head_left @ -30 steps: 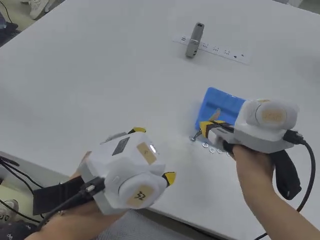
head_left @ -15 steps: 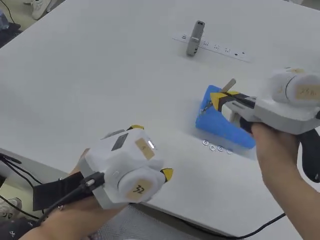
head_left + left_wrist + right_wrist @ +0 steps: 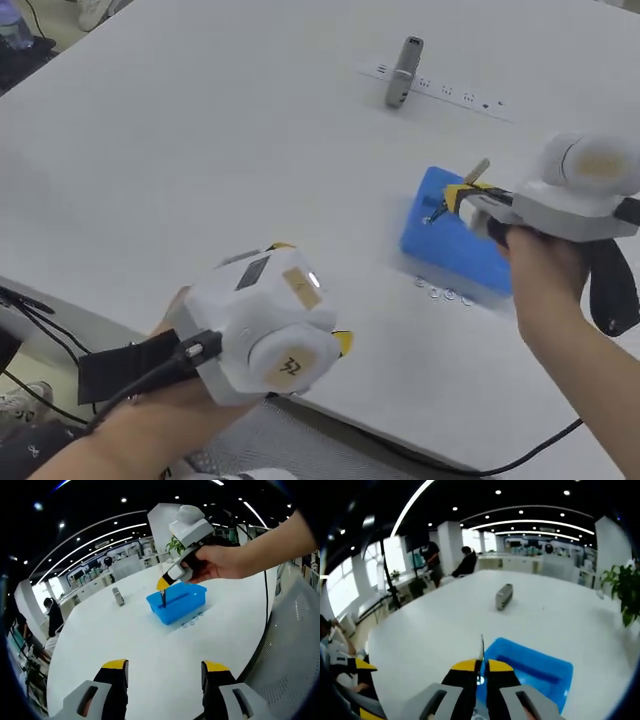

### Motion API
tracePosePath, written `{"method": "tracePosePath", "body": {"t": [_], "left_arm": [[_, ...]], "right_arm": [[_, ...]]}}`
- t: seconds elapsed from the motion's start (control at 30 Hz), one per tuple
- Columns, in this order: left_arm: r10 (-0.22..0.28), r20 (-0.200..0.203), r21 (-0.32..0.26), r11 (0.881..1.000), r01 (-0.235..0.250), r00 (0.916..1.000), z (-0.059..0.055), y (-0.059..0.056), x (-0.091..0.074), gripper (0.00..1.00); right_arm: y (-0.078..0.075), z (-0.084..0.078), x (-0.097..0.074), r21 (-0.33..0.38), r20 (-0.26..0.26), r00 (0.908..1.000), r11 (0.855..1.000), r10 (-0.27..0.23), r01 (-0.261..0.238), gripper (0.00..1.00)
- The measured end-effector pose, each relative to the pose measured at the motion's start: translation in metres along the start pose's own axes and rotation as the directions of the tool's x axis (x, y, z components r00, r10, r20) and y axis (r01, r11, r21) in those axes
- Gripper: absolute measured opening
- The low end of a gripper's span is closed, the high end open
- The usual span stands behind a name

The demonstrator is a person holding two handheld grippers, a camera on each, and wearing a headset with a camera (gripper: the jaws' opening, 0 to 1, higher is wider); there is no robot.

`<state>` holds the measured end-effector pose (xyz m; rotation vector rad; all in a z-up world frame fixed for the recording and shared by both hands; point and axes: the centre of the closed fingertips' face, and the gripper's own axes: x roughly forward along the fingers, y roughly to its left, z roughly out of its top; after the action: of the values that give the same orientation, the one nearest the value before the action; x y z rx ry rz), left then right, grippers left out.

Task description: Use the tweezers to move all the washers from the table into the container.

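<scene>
My right gripper [image 3: 458,195] is shut on metal tweezers [image 3: 440,208], whose tips point down into the left part of the blue container [image 3: 455,255]. In the right gripper view the tweezers [image 3: 481,654] stick out between the closed jaws over the container [image 3: 530,672]; I cannot tell if a washer sits in the tips. Several washers [image 3: 442,292] lie in a row on the table just in front of the container, also visible in the left gripper view [image 3: 192,621]. My left gripper [image 3: 312,295] hovers open and holds nothing near the table's front edge, well left of the container [image 3: 177,600].
A grey device [image 3: 403,70] lies on a white power strip [image 3: 445,93] at the far side of the white table [image 3: 200,150]. A black cable [image 3: 520,460] trails off the front edge. A grey mesh chair [image 3: 290,645] stands by the table.
The right gripper with the tweezers rose from the washers at the container's front and now sits over the container. The left gripper has stayed nearly still.
</scene>
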<state>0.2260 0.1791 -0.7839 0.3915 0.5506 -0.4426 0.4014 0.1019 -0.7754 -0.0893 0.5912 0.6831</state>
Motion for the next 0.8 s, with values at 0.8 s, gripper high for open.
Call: {"method": "tracePosePath", "body": {"t": [0.8], "left_arm": [[-0.067,0.106,-0.064,0.995,0.074,0.9921,0.019,-0.012,0.003,0.98]], "right_arm": [[0.000,-0.007,0.002,-0.085,-0.040,0.9992,0.996,0.004,-0.008,0.03]]}}
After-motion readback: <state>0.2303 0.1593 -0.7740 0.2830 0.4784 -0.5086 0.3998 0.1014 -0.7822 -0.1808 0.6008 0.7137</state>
